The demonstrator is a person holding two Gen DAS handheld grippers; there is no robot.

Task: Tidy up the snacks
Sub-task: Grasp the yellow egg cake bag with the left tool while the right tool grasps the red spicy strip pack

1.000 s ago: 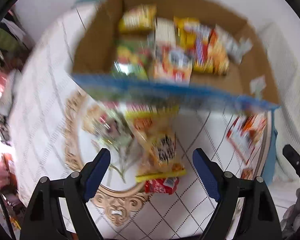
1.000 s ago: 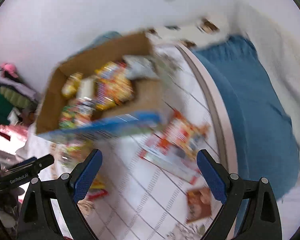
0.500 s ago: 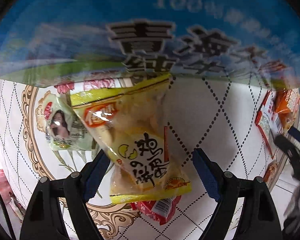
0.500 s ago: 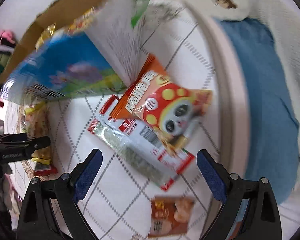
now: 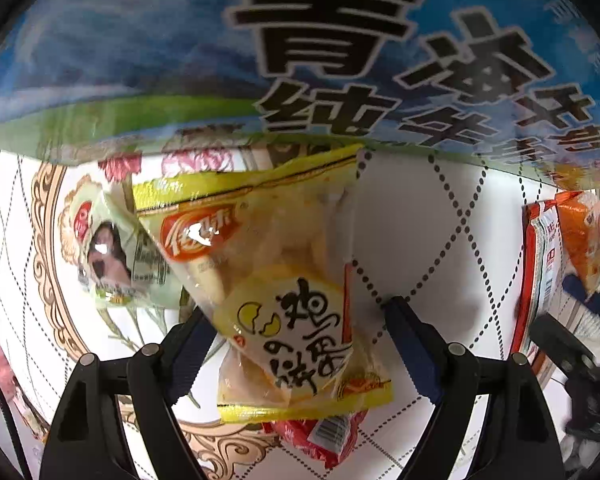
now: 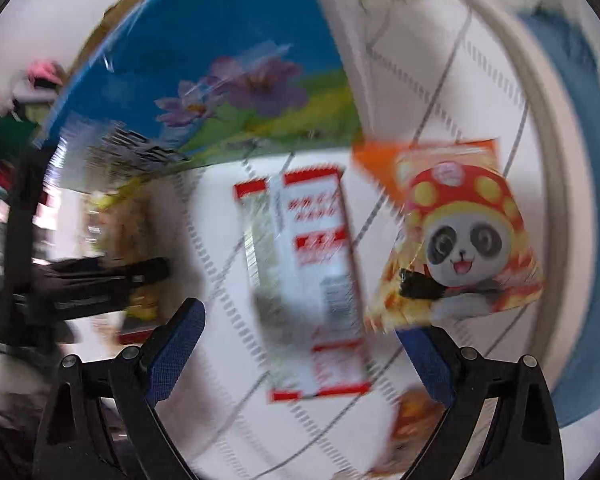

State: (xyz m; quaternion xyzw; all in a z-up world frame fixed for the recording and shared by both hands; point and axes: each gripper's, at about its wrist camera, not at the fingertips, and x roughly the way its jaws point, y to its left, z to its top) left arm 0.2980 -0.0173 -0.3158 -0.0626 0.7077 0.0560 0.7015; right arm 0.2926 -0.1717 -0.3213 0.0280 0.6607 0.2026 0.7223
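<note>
My left gripper (image 5: 296, 320) is open, with a yellow snack bag (image 5: 276, 280) lying between its fingers on the table. A pale green packet (image 5: 112, 256) lies left of it and a red packet (image 5: 320, 440) pokes out under it. My right gripper (image 6: 300, 320) is open over a long red-and-white packet (image 6: 312, 280). An orange panda bag (image 6: 456, 236) lies by its right finger. The blue printed side of the snack box (image 5: 300, 48) fills the top of the left wrist view and shows in the right wrist view (image 6: 204, 80).
The white quilted tablecloth (image 5: 428, 232) has a gold ornamental ring (image 5: 44, 216). A small brown packet (image 6: 416, 416) lies near the right gripper. The table's rim (image 6: 540, 160) and a blue cloth (image 6: 592, 240) lie to the right. The left gripper shows in the right wrist view (image 6: 80, 292).
Both grippers have dropped low and close to the table in front of the box. The left has closed in on the yellow bag, the right swung over the red-and-white packet.
</note>
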